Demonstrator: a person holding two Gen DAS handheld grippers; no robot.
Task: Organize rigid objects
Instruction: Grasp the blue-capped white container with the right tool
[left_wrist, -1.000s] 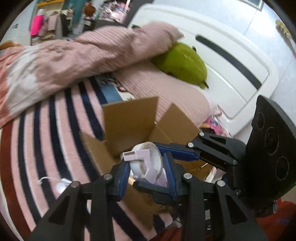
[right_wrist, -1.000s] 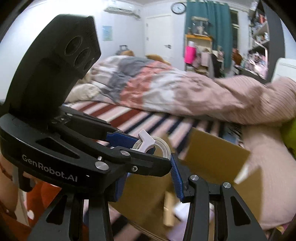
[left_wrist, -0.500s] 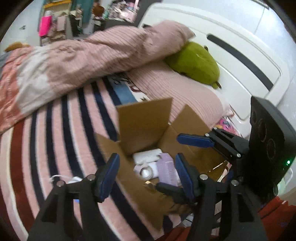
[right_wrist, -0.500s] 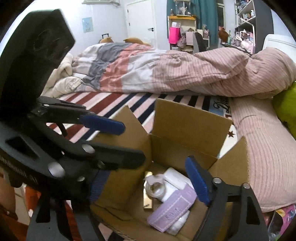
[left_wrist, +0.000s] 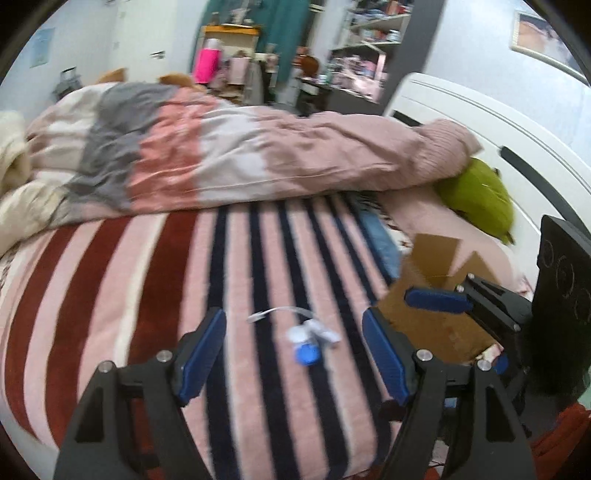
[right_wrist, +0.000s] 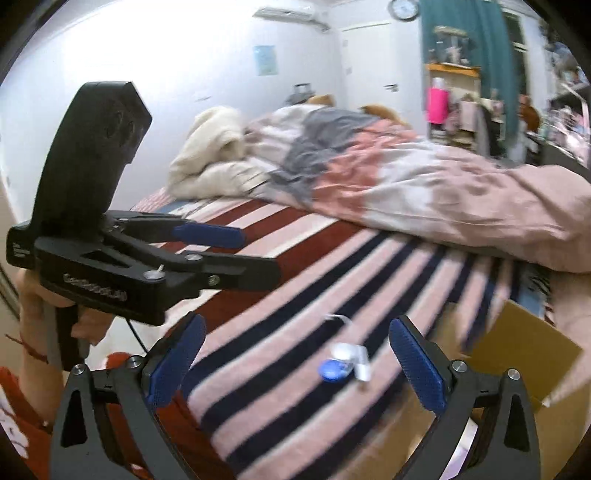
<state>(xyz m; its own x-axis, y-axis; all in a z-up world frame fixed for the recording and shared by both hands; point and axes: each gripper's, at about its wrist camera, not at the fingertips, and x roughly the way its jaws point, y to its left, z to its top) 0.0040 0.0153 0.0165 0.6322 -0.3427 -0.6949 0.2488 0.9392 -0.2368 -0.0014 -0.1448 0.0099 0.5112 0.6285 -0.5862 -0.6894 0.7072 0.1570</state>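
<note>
Item: 1 small blue-and-white gadget (left_wrist: 308, 341) with white cable, lying on the striped bed (left_wrist: 147, 295) left of the cardboard box (left_wrist: 432, 314); left hand-held gripper (left_wrist: 293, 358) and right hand-held gripper (right_wrist: 295, 365) both empty, jaws opening; advice: straddle the body, not the cable, then close gently.
</note>
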